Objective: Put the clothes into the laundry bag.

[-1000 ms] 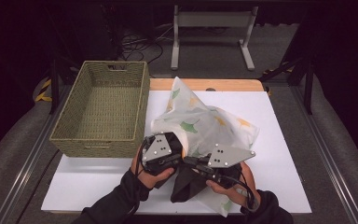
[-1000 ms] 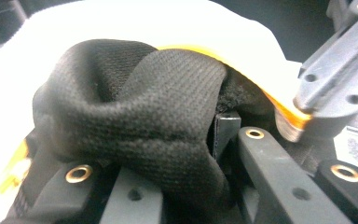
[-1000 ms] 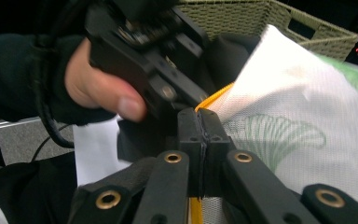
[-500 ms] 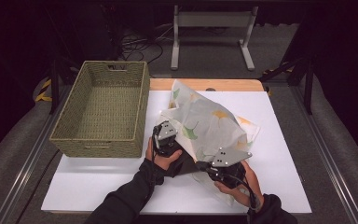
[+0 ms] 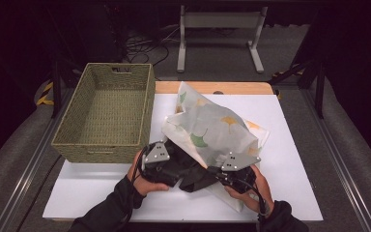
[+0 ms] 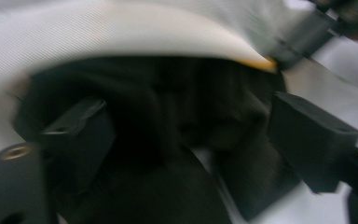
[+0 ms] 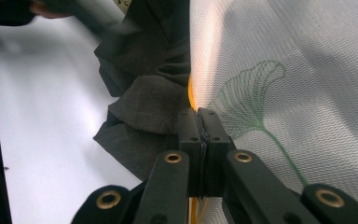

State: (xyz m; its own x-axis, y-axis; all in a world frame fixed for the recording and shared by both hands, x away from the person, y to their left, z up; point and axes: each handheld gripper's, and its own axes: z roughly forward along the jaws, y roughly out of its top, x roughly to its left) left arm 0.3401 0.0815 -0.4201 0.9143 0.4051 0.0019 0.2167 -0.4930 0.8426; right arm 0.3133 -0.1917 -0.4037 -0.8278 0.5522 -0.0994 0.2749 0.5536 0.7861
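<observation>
- Basket (image 5: 104,116): a woven basket is noted at the left of the counter (image 5: 96,193), empty and untouched, in the same place as in both earlier high views.
- Left gripper (image 5: 166,166): its jaws have just been opening and are now seen spread wide in the left gripper view, with the dark garment (image 6: 168,140) lying loose between them and no pad pressed on it. It is judged that the garment has been released just inside the bag's mouth.
- Dark garment (image 5: 193,174): it is seen half in and half out of the bag, bunched on the counter between the 2 hands, with its near part trailing outside the opening.
- Patterned bag (image 5: 212,130): the white leaf-printed bag is lying at the centre of the counter, its mouth turned toward the person. Against the frame 1 second earlier it is lying flatter and lower.
- Right gripper (image 5: 224,176): its jaws are pressed fully together on the bag's yellow-edged rim (image 7: 193,100), holding the mouth open.
- Difference from the earlier frame: the left gripper has been brought back down to the bag's mouth; the right hand is set slightly lower.
- Judgement: stuffing is only part done; a fresh grip is needed.
</observation>
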